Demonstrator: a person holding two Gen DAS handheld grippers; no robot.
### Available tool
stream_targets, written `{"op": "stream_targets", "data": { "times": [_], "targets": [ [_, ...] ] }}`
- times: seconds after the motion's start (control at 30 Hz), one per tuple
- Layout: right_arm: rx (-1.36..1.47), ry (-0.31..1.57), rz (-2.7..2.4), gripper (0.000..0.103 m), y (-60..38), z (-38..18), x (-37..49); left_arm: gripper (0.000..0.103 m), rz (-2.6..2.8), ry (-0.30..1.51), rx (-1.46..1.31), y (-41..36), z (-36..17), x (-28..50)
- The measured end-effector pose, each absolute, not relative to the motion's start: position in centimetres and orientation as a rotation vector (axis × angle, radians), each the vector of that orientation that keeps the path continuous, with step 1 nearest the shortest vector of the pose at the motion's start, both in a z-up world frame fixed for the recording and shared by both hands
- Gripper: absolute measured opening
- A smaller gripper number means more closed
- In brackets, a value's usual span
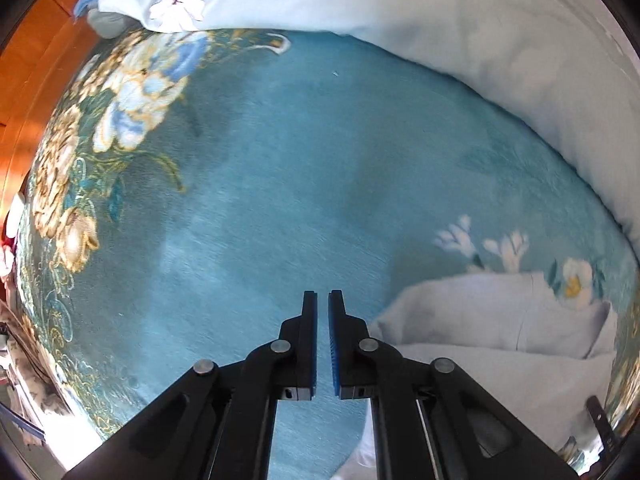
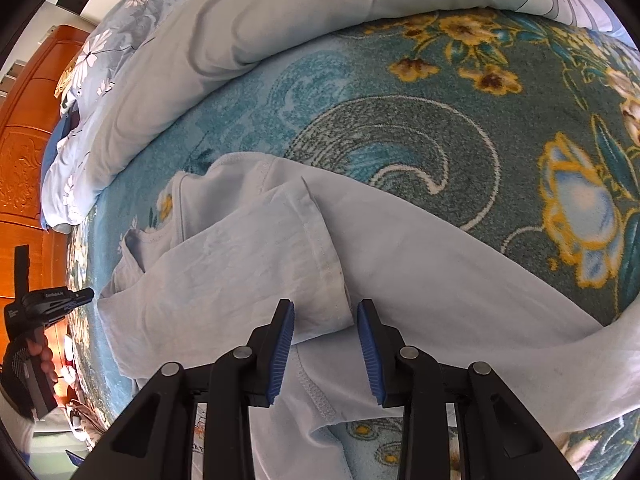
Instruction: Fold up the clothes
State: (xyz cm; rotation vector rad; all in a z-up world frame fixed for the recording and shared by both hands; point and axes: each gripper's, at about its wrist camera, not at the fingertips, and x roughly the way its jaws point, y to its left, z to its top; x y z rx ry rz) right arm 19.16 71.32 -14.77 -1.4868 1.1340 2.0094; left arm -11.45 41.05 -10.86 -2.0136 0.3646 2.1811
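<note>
A pale blue T-shirt (image 2: 400,248) lies on a teal floral blanket (image 2: 400,128), with one sleeve (image 2: 256,256) folded across the body. My right gripper (image 2: 326,312) is open and empty, its blue-padded jaws either side of the sleeve's hem, just above the cloth. My left gripper (image 1: 323,300) is shut and empty, over bare blanket (image 1: 280,180); the shirt (image 1: 500,320) lies to its right. The left gripper also shows in the right wrist view (image 2: 86,294), held in a gloved hand at the far left.
A rolled light blue floral duvet (image 2: 248,28) runs along the far side of the bed, also in the left wrist view (image 1: 460,20). An orange wooden headboard (image 2: 24,152) stands at the left. Clutter lies past the bed's left edge (image 1: 16,360).
</note>
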Motion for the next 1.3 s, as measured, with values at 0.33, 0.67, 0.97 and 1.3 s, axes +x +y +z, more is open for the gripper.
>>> {"op": "stream_targets", "data": {
  "times": [0.33,0.67,0.97,1.3],
  "targets": [
    [-1.278,1.117,1.989,0.038,71.4,-10.2,26.1,0.046,2.120,0.175,-1.806,42.9,-7.3,-7.5],
    [-1.020,1.211,1.513,0.056,75.1,-10.4,44.5,0.074,1.930,0.183,-1.732,49.1,-5.7,0.3],
    [-0.782,1.343,1.308,0.057,79.2,-11.9,55.0,0.093,1.816,0.300,-1.610,52.6,-3.6,4.7],
    [-0.722,1.448,1.312,0.055,81.1,-13.7,56.3,0.093,1.828,0.253,-1.457,52.6,0.1,7.1]
  ]
}}
